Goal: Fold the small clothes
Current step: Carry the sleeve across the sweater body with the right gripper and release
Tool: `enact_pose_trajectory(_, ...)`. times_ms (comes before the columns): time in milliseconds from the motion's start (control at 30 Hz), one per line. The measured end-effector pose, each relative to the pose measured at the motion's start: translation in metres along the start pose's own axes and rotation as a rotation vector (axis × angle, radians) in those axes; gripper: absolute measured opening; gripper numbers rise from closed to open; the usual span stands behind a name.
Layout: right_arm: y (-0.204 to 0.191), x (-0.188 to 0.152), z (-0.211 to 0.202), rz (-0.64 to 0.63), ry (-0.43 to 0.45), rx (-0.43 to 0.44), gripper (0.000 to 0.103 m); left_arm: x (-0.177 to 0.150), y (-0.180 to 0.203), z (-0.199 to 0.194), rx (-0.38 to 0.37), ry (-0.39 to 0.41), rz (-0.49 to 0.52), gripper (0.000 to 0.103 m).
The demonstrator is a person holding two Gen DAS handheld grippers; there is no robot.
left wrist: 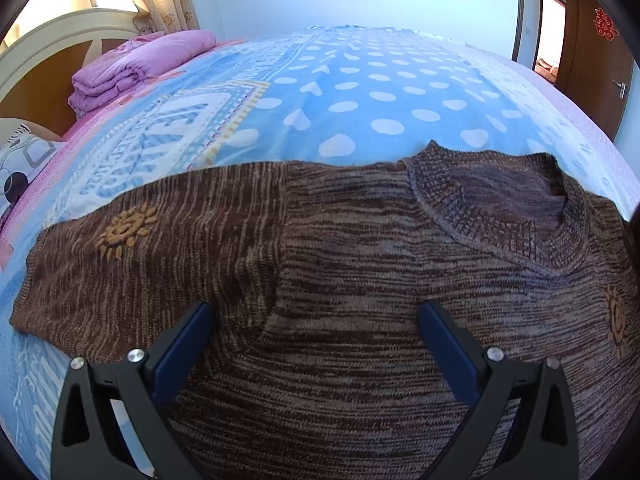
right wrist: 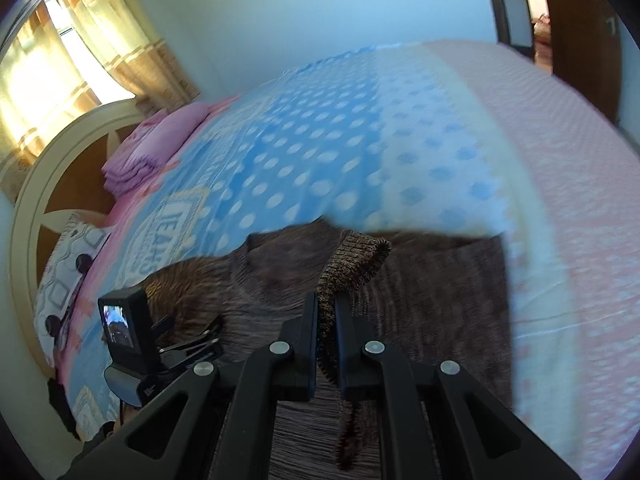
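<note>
Two grippers are at work on one brown knit sweater [left wrist: 360, 264], which lies spread flat on the bed [left wrist: 360, 92] with its neckline [left wrist: 496, 216] toward the far side and one short sleeve [left wrist: 132, 256] stretched out to the left in my left wrist view. My left gripper [left wrist: 316, 340] hovers just above the body of the sweater, jaws wide, nothing between them, pointing steeply down at the seam where that sleeve meets the chest.

My right gripper [right wrist: 327, 332] is pinched nearly closed on a strip of the knit, a ribbed cuff or sleeve end [right wrist: 352, 260], which rises out of the jaws and flops over at the top. The rest of the sweater spreads beneath and to the left of it, so the held edge sits on the sweater's right side and the fold, I judge, has to carry it leftward across the chest, along the garment's width. My right hand is plainly the nearer one for that; the left only needs to pin the body or wait for its own sleeve.

Nearby, the camera block of my left gripper [right wrist: 124, 324] stands low and left, right in the line the lifted sleeve would travel, which I judge the main thing to avoid. A folded pink quilt [left wrist: 140, 68] and the headboard [left wrist: 52, 64] lie well apart.
</note>
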State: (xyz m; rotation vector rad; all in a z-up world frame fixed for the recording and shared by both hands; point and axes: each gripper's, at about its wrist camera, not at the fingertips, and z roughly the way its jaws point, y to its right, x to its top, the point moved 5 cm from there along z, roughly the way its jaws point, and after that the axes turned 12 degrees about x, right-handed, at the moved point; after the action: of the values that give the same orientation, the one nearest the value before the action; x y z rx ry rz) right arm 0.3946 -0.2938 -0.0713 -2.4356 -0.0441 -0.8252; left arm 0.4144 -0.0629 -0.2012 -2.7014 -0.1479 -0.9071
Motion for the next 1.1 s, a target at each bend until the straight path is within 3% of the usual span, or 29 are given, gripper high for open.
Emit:
enact_pose_trajectory(67, -0.004, -0.017, 0.035, 0.009, -0.049, 0.078, 0.012, 0.0, -0.001, 0.0, -0.003, -0.002, -0.001, 0.103)
enact_pose_trajectory(133, 0.001, -0.036, 0.051, 0.04, -0.088, 0.098, 0.03, 0.0, 0.0, 0.0, 0.002, 0.0, 0.003, 0.103)
enact_pose_trajectory(167, 0.002, -0.042, 0.05, 0.044, -0.092, 0.109, 0.031, 0.0, -0.001, 0.0, 0.0, 0.0, 0.002, 0.103)
enact_pose_trajectory(300, 0.023, -0.065, 0.004, 0.031, -0.075, 0.096, 0.036, 0.0, -0.002, 0.0, -0.005, -0.001, -0.001, 0.103)
enact_pose_trajectory(367, 0.042, -0.083, -0.033, 0.033, -0.075, 0.037, 0.042, 0.0, -0.002, 0.0, -0.005, -0.001, -0.002, 0.103)
enact_pose_trajectory(467, 0.051, -0.123, -0.08, -0.008, -0.119, -0.016, 0.042, 0.0, 0.0, -0.001, 0.014, 0.006, 0.011, 0.103)
enact_pose_trajectory(533, 0.045, -0.156, -0.098, 0.007, -0.153, 0.045, 0.042, 0.0, 0.002, -0.003, 0.039, 0.019, 0.028, 0.103)
enact_pose_trajectory(633, 0.021, -0.226, -0.099, 0.042, -0.266, 0.205, 0.042, 0.001, 0.004, -0.005, 0.063, 0.029, 0.043, 0.103)
enact_pose_trajectory(700, 0.012, -0.264, -0.098, 0.023, -0.328, 0.2, 0.042, 0.001, 0.002, -0.006, 0.055, 0.028, 0.04, 0.103)
enact_pose_trajectory(800, 0.016, -0.301, -0.129, 0.061, -0.32, 0.172, 0.042, -0.001, -0.003, -0.008, 0.031, 0.0, 0.025, 0.103)
enact_pose_trajectory(900, 0.032, -0.312, -0.165, 0.031, -0.301, 0.009, 0.042, -0.004, 0.0, -0.02, 0.031, -0.004, 0.043, 0.103)
enact_pose_trajectory(1000, 0.034, -0.295, -0.193, 0.011, -0.198, 0.001, 0.043, -0.009, 0.019, -0.043, -0.015, 0.023, 0.087, 0.103)
enact_pose_trajectory(1100, 0.033, -0.259, -0.207, 0.0, -0.031, 0.012, 0.056, -0.012, 0.045, -0.065, -0.093, 0.037, 0.128, 0.103)
